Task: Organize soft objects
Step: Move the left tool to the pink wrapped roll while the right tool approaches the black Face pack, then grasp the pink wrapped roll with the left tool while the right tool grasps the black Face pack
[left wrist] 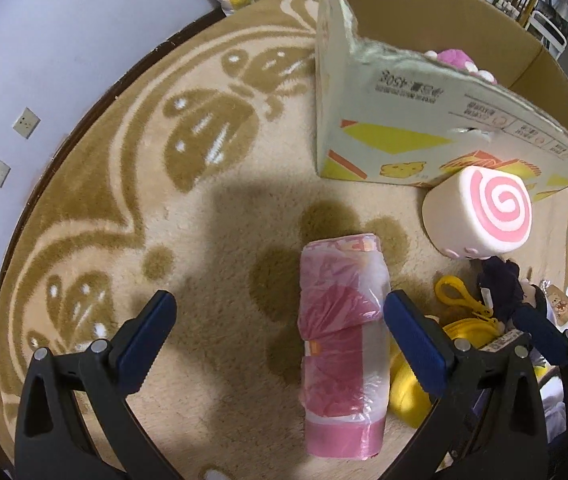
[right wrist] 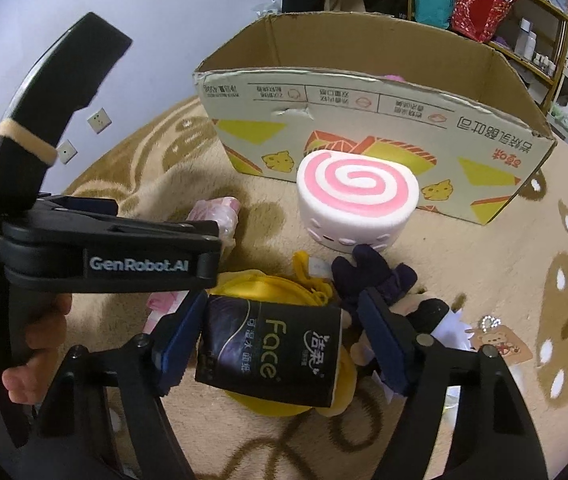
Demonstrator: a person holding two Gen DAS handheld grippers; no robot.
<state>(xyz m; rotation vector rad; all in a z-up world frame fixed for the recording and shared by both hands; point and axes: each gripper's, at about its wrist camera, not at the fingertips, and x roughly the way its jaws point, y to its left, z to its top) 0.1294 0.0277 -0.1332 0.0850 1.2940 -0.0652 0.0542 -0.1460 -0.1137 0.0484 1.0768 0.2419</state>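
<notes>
A pink plastic-wrapped roll [left wrist: 341, 344] lies on the rug between the fingers of my open left gripper [left wrist: 280, 312], nearer the right finger and not gripped. My right gripper [right wrist: 280, 320] is open around a black "Face" tissue pack [right wrist: 270, 354], whose left side touches the left pad; a gap remains on the right. A pink-swirl white cushion [right wrist: 357, 200] stands before the cardboard box [right wrist: 379, 120]; both also show in the left wrist view, cushion [left wrist: 479, 212], box [left wrist: 395, 120]. A yellow pouch [right wrist: 268, 288] and a dark-clothed doll [right wrist: 379, 276] lie under the pack.
A pink plush [left wrist: 455, 58] lies inside the box. The round beige rug [left wrist: 164, 200] ends at a white wall [left wrist: 44, 60] on the left. Shelves with clutter [right wrist: 483, 12] stand behind the box. A bear keychain tag [right wrist: 501, 344] lies on the rug at the right.
</notes>
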